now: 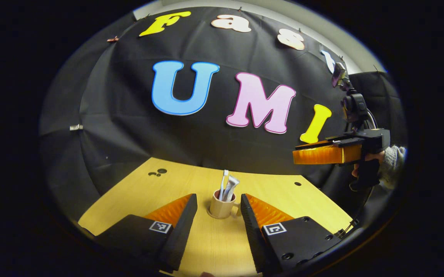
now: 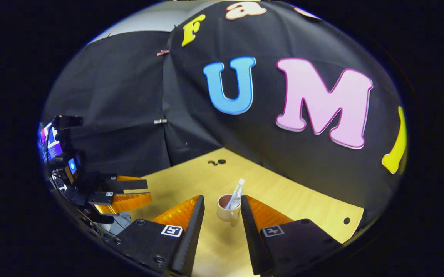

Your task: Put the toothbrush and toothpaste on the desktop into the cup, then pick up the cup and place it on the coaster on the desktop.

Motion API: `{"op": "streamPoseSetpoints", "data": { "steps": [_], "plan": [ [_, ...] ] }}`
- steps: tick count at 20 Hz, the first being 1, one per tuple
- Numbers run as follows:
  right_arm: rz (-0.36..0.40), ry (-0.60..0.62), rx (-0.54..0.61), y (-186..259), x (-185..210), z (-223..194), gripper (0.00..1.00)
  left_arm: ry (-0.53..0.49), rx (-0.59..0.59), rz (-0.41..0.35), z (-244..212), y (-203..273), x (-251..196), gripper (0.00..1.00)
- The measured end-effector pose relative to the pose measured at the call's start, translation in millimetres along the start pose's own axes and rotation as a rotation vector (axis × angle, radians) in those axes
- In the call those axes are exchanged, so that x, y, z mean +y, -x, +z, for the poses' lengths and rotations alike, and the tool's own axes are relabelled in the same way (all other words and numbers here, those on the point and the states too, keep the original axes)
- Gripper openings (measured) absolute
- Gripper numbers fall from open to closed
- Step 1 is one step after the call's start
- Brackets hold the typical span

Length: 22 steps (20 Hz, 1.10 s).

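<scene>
A tan cup [image 1: 219,209] stands on the wooden desktop [image 1: 210,250], just beyond the tips of my left gripper [image 1: 218,199], which is open and apart from it. A white toothbrush [image 1: 224,180] and a silvery toothpaste tube [image 1: 232,187] stick up out of the cup. A thin rim shows at the cup's base; I cannot tell whether it is the coaster. In the right gripper view the cup [image 2: 226,211] sits just beyond my open right gripper [image 2: 222,200], untouched. The right gripper [image 1: 324,153] also hangs above the table's right edge, the left gripper [image 2: 123,197] low at the left.
Small dark holes mark the desktop at the far left [image 1: 159,172] and near the right edge [image 2: 346,221]. A hand in a grey sleeve [image 1: 393,163] holds the right gripper. Lit screens [image 2: 54,148] stand beyond the table's left side. The black cloth wall closes the back.
</scene>
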State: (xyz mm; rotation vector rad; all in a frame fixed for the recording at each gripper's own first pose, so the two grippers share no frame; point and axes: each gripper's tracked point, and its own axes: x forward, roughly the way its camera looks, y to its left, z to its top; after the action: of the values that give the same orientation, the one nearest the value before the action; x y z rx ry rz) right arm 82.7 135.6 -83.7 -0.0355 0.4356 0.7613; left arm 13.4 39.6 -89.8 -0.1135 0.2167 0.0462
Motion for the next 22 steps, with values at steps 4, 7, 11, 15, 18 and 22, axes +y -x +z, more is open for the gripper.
{"op": "streamPoseSetpoints", "data": {
  "steps": [4, 7, 11, 15, 18, 22],
  "plan": [
    [-0.071, -0.016, -0.138, 31.6, 3.4, 25.9, 0.61, -0.074, -0.032, -0.039, 28.9, 9.4, -20.5, 0.72],
    [-0.128, -0.048, -0.224, 56.7, 4.5, 38.7, 0.60, -0.115, -0.048, -0.067, 39.7, 15.5, -34.1, 0.72],
    [-0.198, -0.059, -0.264, 76.7, 3.0, 37.9, 0.65, -0.143, -0.063, -0.091, 44.0, 22.7, -51.2, 0.72],
    [-0.233, -0.075, -0.252, 97.7, 5.8, 19.2, 0.68, -0.168, -0.085, -0.117, 47.7, 29.7, -64.5, 0.74],
    [-0.260, -0.105, -0.263, 103.4, 3.9, 11.3, 0.72, -0.173, -0.093, -0.128, 48.5, 33.5, -69.1, 0.82],
    [-0.283, -0.124, -0.271, 105.0, 1.6, 6.8, 0.73, -0.158, -0.119, -0.121, 58.6, 34.6, -68.2, 0.89]
  ]
}}
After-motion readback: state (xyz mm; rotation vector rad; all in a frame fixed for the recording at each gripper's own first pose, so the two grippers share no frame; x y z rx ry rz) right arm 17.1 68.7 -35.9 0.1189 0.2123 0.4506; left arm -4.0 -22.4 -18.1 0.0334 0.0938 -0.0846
